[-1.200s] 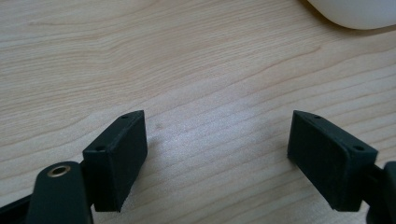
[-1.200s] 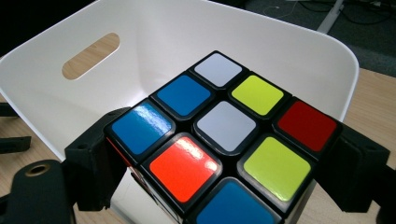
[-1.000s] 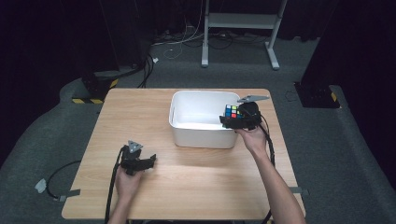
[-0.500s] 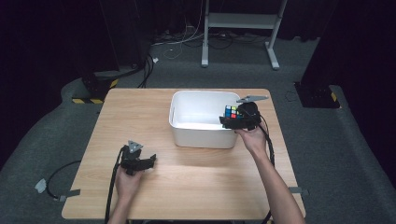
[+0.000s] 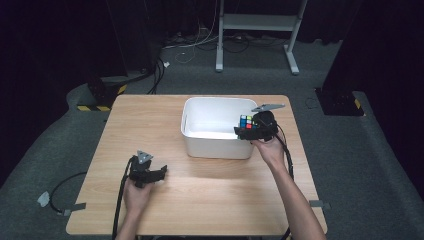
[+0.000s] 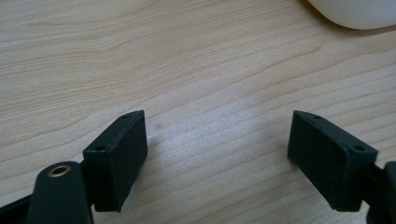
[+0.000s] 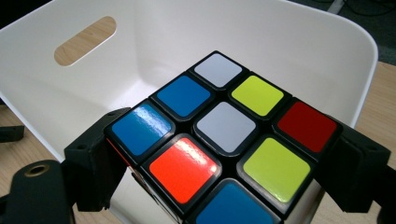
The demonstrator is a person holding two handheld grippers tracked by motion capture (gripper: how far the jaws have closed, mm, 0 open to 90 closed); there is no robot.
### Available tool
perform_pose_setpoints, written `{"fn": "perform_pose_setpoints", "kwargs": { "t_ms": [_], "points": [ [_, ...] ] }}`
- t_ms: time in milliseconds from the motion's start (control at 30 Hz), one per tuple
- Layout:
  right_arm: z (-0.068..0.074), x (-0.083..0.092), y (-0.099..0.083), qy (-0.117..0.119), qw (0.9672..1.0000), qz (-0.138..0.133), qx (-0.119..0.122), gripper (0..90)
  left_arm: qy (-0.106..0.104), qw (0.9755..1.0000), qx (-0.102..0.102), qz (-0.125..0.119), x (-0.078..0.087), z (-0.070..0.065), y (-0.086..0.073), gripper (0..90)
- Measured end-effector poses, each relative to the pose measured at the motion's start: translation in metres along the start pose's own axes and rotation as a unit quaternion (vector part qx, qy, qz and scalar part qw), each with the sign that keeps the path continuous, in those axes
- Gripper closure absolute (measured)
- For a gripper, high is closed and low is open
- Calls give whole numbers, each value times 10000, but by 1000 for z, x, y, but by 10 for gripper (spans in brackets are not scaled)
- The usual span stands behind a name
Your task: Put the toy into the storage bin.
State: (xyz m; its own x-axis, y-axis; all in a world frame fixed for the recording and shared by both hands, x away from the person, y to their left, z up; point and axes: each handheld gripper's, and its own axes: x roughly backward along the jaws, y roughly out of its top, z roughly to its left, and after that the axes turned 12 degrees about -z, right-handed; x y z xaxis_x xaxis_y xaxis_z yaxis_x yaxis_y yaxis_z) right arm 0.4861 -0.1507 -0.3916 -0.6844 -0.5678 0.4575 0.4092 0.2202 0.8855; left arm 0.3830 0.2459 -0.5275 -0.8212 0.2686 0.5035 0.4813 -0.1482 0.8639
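**Left gripper empty on the table; right gripper holding a puzzle cube over the bin**

Left gripper (image 5: 161, 172): held low over the wooden table (image 5: 150, 125) by the person's left hand (image 5: 136, 192), near the table's front left part. In the left gripper view its jaws stand wide apart, with bare wood grain between them and nothing gripped. Ahead of the jaws and off to their right, a rounded white corner of the bin (image 6: 359, 11) enters at the top edge, well apart from the jaw tips.

White bin (image 5: 192, 125): a rectangular tub resting on the table, between the two grippers. An oval handle slot is cut in the wall beyond the right gripper's jaws.

Right gripper (image 5: 245, 127): held by the right hand (image 5: 270, 150) at the bin's right end, raised at rim level. Its jaws are clamped on a puzzle cube (image 7: 224, 140), one jaw on each side face. The cube sits between the jaws above the bin's interior, its upper face showing blue, white, yellow, red and orange squares.
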Motion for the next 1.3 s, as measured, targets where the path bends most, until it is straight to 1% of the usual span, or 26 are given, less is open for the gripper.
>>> {"fn": "perform_pose_setpoints", "kwargs": {
  "t_ms": [167, 233, 367, 567, 767, 833, 1033, 1300],
  "points": [
    [1, -2, -1, 80, 10000, 18, -10, 129, 1, 10000, 0, 0, 0, 0, 0, 200],
    [0, -1, -2, 124, 9999, -21, -22, 122, -1, 10000, 1, -1, 0, 0, 0, 200],
    [-1, 4, 0, 133, 9998, -164, -55, 117, -2, 10000, 1, -1, 0, 0, 0, 200],
    [0, 6, 1, 159, 9997, -183, -37, 118, 0, 10000, -4, 0, 0, 0, 0, 200],
    [3, 6, 2, 197, 9995, -227, -13, 120, 1, 10000, -6, -3, 0, 0, 0, 200],
    [5, 9, 3, 207, 9993, -313, 9, 121, 1, 10000, -2, 0, 0, 0, 0, 200],
    [7, 16, 6, 104, 9988, -483, 64, 121, 1, 10000, -2, 0, 0, 0, 0, 200],
    [10, 26, 9, 157, 9979, -625, 91, 129, 2, 10000, -4, 0, 0, 0, 0, 200]
  ]
}}
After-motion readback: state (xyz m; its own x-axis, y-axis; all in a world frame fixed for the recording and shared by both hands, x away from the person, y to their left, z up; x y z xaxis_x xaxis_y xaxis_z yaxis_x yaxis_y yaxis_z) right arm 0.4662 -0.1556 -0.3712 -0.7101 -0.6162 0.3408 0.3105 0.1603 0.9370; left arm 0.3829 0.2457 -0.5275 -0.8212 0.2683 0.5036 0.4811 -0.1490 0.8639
